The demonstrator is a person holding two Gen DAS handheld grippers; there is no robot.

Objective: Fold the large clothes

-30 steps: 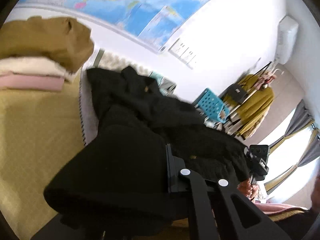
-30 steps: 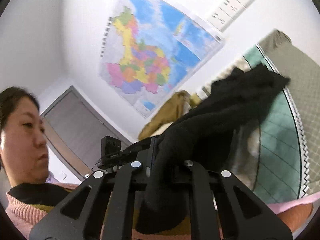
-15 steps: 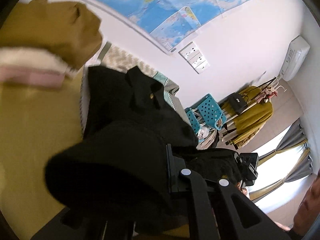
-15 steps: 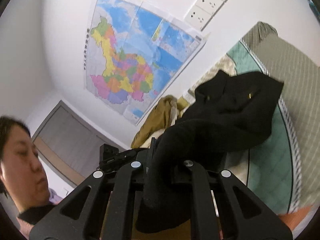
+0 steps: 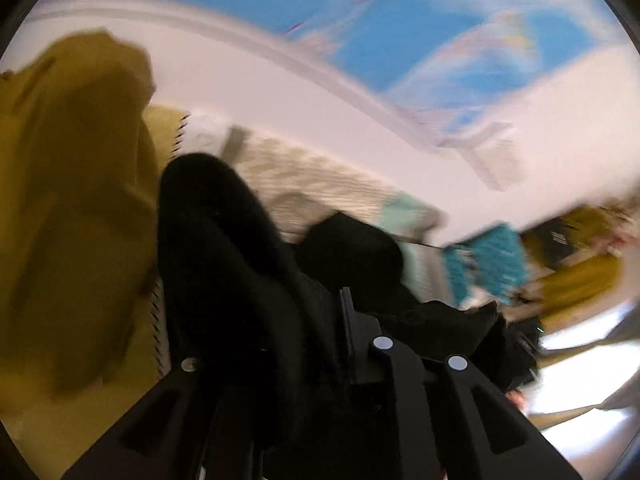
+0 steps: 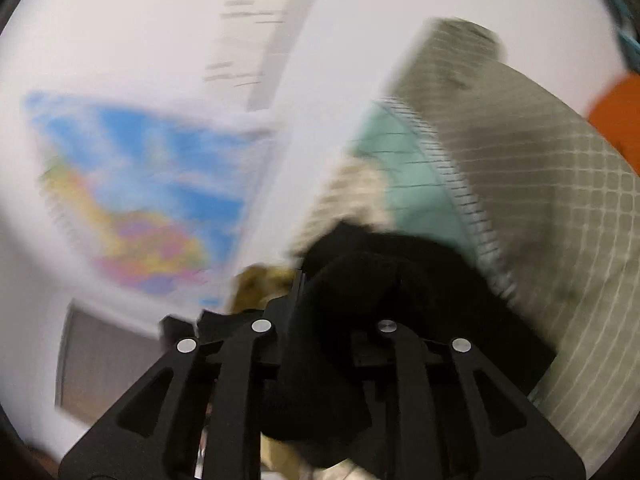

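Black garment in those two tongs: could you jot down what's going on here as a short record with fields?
garment: black garment, thick and bunched
left tongs: shut on a fold of it
right tongs: shut on another fold
surface: quilted cover, green and grey checked parts
nearby: mustard clothing piled at the left
wall: coloured map
image quality: both views motion-blurred

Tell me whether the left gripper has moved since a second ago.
Yes. The left gripper has swung toward the mustard garment pile, which now fills far more of its view.
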